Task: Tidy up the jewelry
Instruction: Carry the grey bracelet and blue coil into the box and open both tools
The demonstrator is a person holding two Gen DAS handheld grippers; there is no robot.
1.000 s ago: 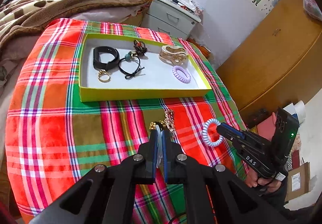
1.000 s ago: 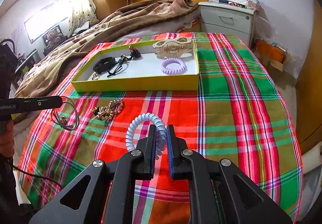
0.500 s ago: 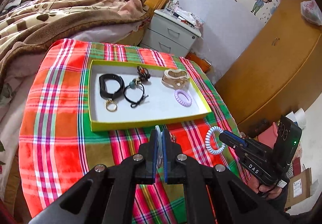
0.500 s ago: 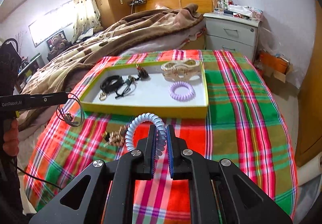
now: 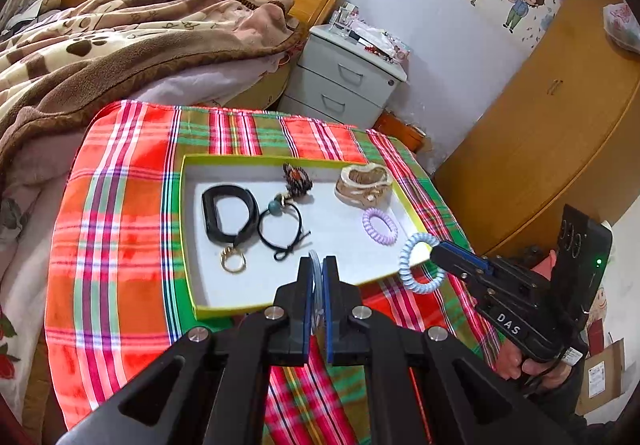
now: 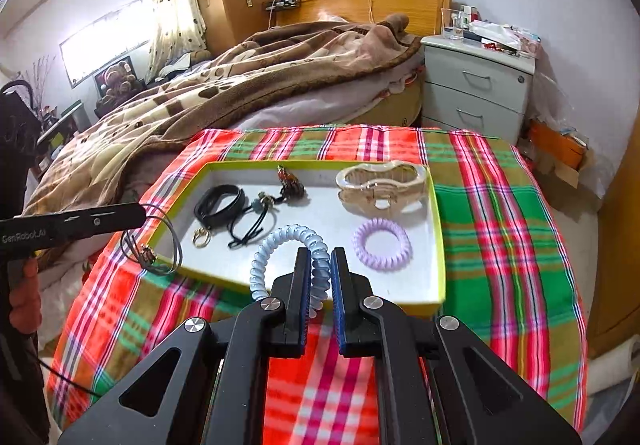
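Jewelry tray (image 6: 439, 245) sits on the plaid cloth (image 6: 500, 229). Right gripper (image 6: 320, 277) pinches a blue coil band (image 6: 280, 241) over the tray's near edge. Left gripper (image 5: 319, 277), pressed nearly together, pinches a thin wire necklace (image 6: 160, 245) beside the tray's left corner.

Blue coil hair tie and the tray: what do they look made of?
Blue coil hair tie: likely glossy, translucent plastic, given its sheen and telephone-cord spiral. Tray: probably cardboard, with thin yellow-green walls and a matte white floor.
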